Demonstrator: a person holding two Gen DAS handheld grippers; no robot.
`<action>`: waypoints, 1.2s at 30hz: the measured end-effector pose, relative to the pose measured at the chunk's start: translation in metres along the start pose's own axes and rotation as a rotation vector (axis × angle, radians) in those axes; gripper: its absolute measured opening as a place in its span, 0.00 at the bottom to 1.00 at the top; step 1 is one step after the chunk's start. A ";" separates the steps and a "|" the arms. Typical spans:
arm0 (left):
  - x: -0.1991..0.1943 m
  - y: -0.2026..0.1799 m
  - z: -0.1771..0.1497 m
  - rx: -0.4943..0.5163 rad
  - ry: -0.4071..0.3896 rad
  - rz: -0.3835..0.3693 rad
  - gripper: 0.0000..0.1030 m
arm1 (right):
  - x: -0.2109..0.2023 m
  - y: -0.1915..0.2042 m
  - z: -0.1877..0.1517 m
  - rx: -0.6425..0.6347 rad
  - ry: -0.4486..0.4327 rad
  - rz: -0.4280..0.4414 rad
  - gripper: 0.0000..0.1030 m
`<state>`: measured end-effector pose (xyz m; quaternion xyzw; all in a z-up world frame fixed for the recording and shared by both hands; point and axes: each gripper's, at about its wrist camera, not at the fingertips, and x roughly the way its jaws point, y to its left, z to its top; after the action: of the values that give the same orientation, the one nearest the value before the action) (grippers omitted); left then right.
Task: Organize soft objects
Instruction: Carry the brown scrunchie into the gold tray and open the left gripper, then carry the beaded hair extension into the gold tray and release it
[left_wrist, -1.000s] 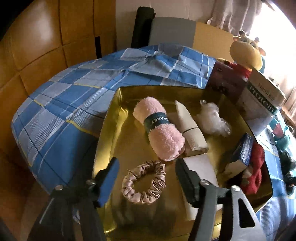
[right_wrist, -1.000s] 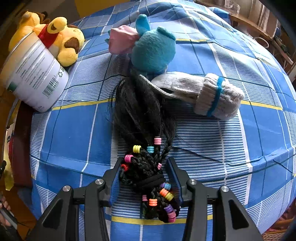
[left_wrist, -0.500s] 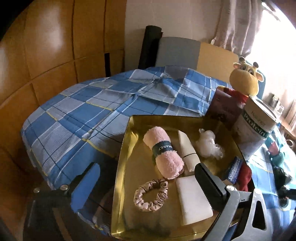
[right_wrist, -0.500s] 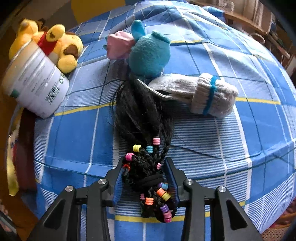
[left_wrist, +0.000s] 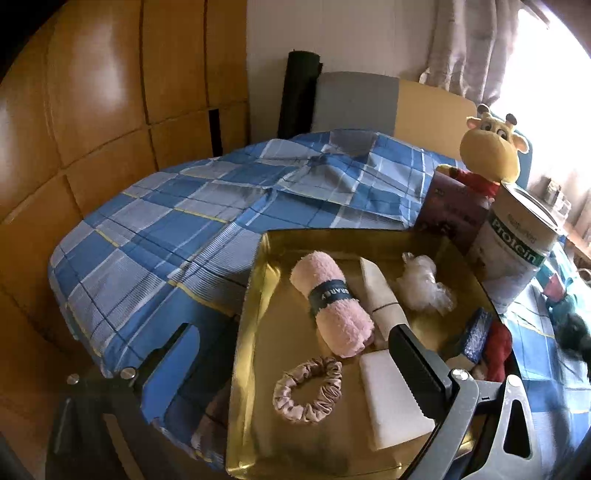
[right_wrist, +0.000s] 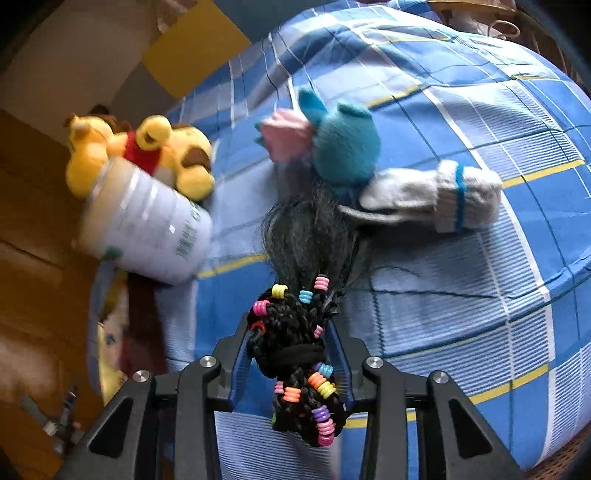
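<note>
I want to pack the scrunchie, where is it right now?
In the left wrist view, the pink scrunchie lies in the gold tray, below the pink towel roll, left of the white block.

My left hand-held gripper's finger (left_wrist: 417, 363) covers part of the white block (left_wrist: 391, 400) and the beige roll's (left_wrist: 380, 295) near end. The dark mass (left_wrist: 574, 334) at the right edge is smeared and cut off. In my right view the white canister (right_wrist: 147, 225) is motion-blurred, its label unreadable, and it hides part of the yellow plush (right_wrist: 144, 155).
</note>
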<state>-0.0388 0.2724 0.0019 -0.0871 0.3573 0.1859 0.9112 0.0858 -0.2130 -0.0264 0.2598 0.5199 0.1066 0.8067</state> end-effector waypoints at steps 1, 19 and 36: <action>0.001 0.000 0.000 -0.001 0.006 -0.005 1.00 | -0.002 0.003 0.004 0.015 -0.012 0.010 0.37; 0.008 -0.010 0.002 0.038 0.013 -0.080 1.00 | -0.050 0.109 0.173 0.059 -0.290 -0.013 0.36; 0.019 0.012 0.007 -0.004 0.027 -0.064 1.00 | 0.024 0.422 0.220 -0.527 -0.275 0.076 0.36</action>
<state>-0.0263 0.2912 -0.0066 -0.1027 0.3660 0.1563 0.9116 0.3339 0.0850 0.2497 0.0730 0.3499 0.2319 0.9047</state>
